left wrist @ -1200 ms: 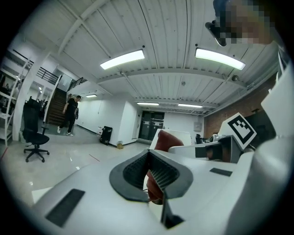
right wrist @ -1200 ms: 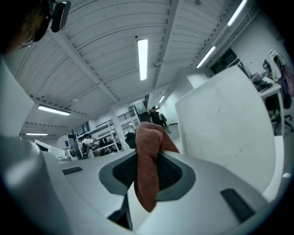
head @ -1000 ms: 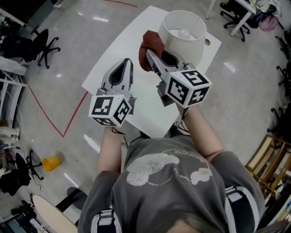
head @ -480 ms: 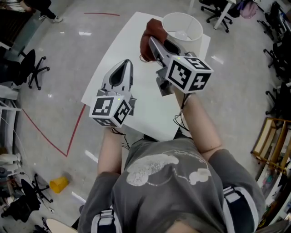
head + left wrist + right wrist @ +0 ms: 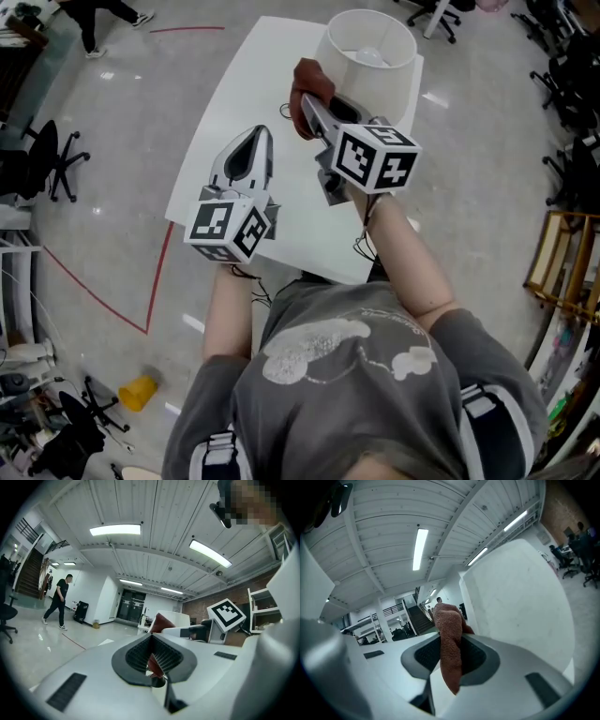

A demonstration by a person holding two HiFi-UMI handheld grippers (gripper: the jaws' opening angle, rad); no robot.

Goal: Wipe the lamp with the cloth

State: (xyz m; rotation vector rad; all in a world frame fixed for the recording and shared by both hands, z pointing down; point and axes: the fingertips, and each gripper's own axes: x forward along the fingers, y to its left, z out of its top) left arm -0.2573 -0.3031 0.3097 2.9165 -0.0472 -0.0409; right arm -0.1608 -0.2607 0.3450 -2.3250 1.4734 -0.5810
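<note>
The cloth [image 5: 450,634] is clamped in the right gripper [image 5: 309,108] beside the lamp [image 5: 398,80] for wiping; the left gripper [image 5: 259,136] is held closed, aside.

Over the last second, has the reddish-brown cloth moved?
No, hardly: the reddish-brown cloth stays beside the white lampshade, on its left in the head view.

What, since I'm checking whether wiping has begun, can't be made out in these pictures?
- Whether the cloth touches the lamp shade: in the head view, the right tongs and the cloth's own bulk cover that spot.
- Anything below the lamp shade's rim: in the head view, the shade itself hides it.
- The distant person: in the left gripper view, too small for detail.
</note>
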